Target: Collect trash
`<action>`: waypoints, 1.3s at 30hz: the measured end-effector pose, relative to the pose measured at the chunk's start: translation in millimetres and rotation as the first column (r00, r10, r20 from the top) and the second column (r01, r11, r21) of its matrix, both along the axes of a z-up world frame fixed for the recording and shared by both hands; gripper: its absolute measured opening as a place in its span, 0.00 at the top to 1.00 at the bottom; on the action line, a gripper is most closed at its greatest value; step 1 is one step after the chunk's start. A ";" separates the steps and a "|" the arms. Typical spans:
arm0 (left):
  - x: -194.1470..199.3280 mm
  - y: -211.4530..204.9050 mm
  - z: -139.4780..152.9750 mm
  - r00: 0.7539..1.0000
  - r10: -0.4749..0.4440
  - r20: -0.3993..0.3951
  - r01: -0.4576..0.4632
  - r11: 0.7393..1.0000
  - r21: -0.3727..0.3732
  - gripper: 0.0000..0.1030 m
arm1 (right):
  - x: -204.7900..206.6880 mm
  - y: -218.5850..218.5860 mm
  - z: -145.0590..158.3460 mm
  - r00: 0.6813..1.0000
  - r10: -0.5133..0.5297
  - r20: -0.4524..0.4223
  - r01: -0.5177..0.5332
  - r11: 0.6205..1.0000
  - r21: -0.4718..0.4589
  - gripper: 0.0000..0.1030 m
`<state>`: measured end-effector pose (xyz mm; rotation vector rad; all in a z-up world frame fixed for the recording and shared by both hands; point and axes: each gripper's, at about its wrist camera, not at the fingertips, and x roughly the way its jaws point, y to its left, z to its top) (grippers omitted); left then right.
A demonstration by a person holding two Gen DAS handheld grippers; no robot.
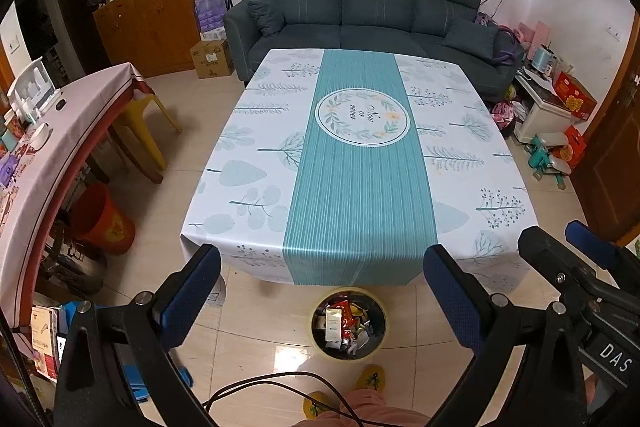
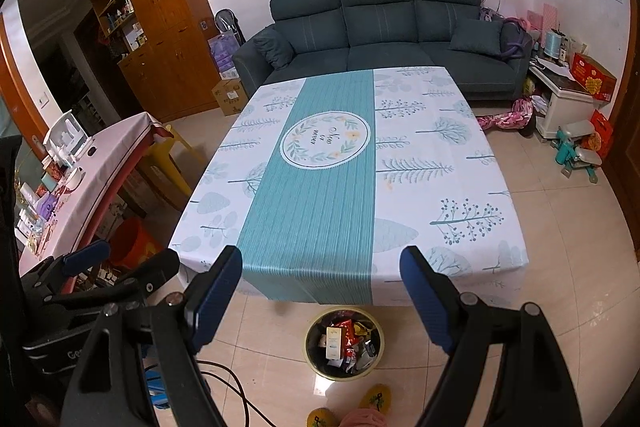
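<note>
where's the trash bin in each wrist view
Left wrist view: the trash bin sits low and centre on the floor, just below the table's near edge, full of wrappers.
Right wrist view: the trash bin is low and centre, between the open jaws.
Shared landmark: the teal table runner points straight at it.

"Now or never" on tablecloth (image 1: pixel 360 163) medallion, "DAS" on the right hand-held gripper (image 1: pixel 568 247) body
</note>
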<state>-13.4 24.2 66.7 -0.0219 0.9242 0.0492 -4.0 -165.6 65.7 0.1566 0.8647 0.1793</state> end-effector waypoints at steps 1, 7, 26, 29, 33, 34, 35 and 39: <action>0.0 0.0 0.0 1.000 0.000 0.000 0.000 1.000 -0.001 0.03 | 0.8 0.8 -0.1 1.000 0.002 0.000 -0.002 1.000 0.000 0.21; 0.4 -0.2 0.2 1.000 0.001 -0.001 -0.001 1.000 0.000 0.03 | 0.9 0.8 0.2 1.000 0.002 0.001 -0.002 1.000 -0.001 0.21; 0.2 2.6 0.9 1.000 -0.001 -0.005 0.001 1.000 0.000 0.03 | 2.9 3.4 0.0 1.000 0.004 -0.003 -0.004 1.000 0.000 0.21; 0.3 4.5 1.2 1.000 0.004 -0.006 -0.004 1.000 0.001 0.03 | 2.8 3.9 0.2 1.000 0.004 -0.003 -0.004 1.000 -0.001 0.21; 1.1 5.1 1.0 1.000 0.007 -0.006 -0.007 1.000 0.000 0.03 | 2.8 3.8 0.3 1.000 0.004 -0.003 -0.004 1.000 0.000 0.21; 1.0 5.2 1.1 1.000 0.007 -0.005 -0.007 1.000 0.001 0.03 | 2.4 4.0 0.3 1.000 0.002 -0.002 -0.002 1.000 -0.001 0.21; 0.9 5.7 1.2 1.000 0.007 -0.005 -0.007 1.000 0.001 0.03 | 2.6 4.2 0.6 1.000 0.003 -0.001 -0.003 1.000 -0.002 0.21; 1.0 6.5 1.3 1.000 0.006 -0.005 -0.006 1.000 0.001 0.03 | 2.7 4.3 0.4 1.000 0.004 -0.002 -0.004 1.000 -0.001 0.21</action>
